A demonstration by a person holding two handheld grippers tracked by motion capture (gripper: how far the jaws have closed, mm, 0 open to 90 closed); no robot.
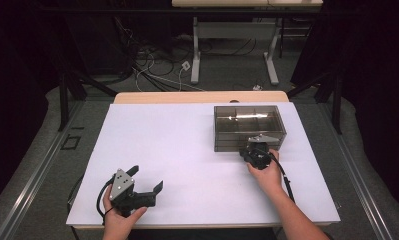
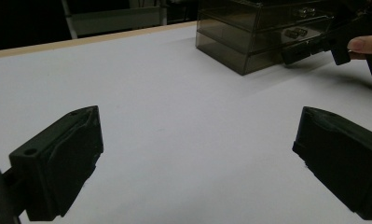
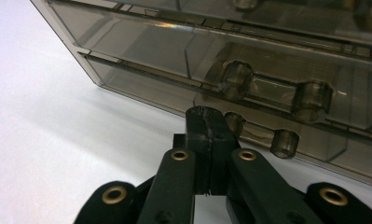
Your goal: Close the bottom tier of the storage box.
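Smoky translucent plastic drawer chest [image 1: 249, 127] standing on the white tabletop [image 1: 177, 150], in its far right part, back edge close to the far rim, right side near the right rim. Wide bare white surface to the left and in front of the chest, from the middle out to the left edge. Strip of pale wood [image 1: 197, 97] showing beyond the far edge.

No brand, label or legible writing anywhere on the chest or grippers.

Right gripper [image 1: 257, 150] held at the chest's front face, low down, jaws pressed together with nothing between them, tips just beside a round translucent knob [image 3: 234, 122] of the lowest drawer; whether touching, impossible to tell. More round knobs [image 3: 236, 77] on the drawer above. Left gripper [image 1: 146, 186] resting near the front left of the tabletop, well apart from the chest, jaws spread wide and empty, pointing towards the chest.

Beyond the tabletop: dark floor with loose cables [image 1: 157, 70], grey legs of another table [image 1: 196, 60], black drapes at both sides.
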